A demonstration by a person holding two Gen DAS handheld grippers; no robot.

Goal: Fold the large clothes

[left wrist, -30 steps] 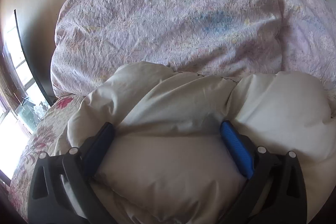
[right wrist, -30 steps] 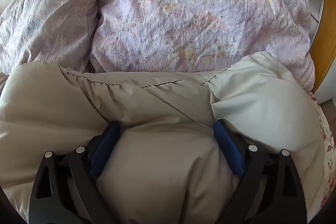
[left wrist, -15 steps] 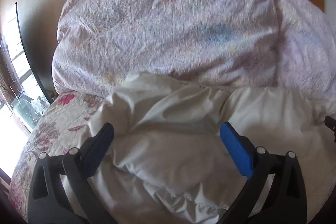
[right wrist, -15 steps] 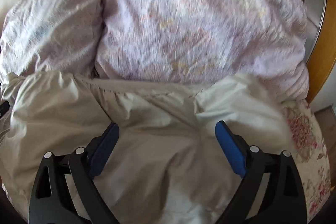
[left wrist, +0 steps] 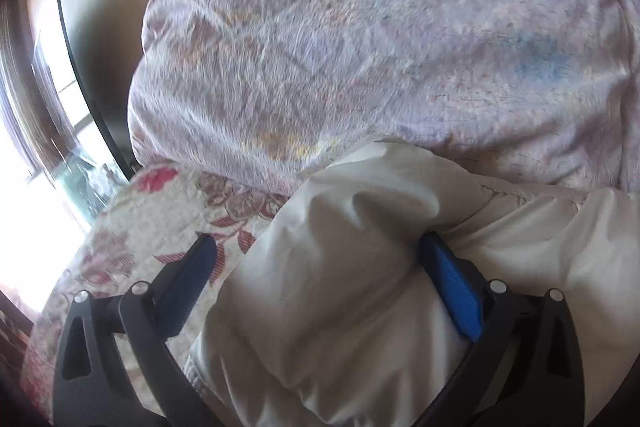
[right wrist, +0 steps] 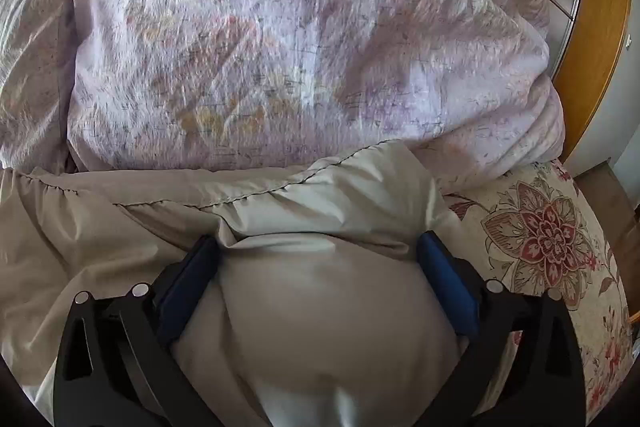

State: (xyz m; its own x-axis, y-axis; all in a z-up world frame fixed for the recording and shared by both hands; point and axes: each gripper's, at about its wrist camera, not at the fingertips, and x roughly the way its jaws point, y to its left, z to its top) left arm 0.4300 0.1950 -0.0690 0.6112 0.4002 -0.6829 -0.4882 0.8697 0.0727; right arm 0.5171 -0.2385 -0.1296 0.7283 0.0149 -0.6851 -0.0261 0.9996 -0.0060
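Between right fingers [right wrist: 448, 283]: beige jacket [right wrist: 320, 307].

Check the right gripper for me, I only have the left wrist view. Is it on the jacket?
Observer: Yes. The right gripper straddles a bulge of the beige padded jacket; its jaws are opening with fabric between them.
Operator: What's on its right?
Observer: Floral bedspread, uncovered, with a large red flower.
Operator: And past the bed on that side?
Observer: A wooden door frame, right of the lilac duvet.
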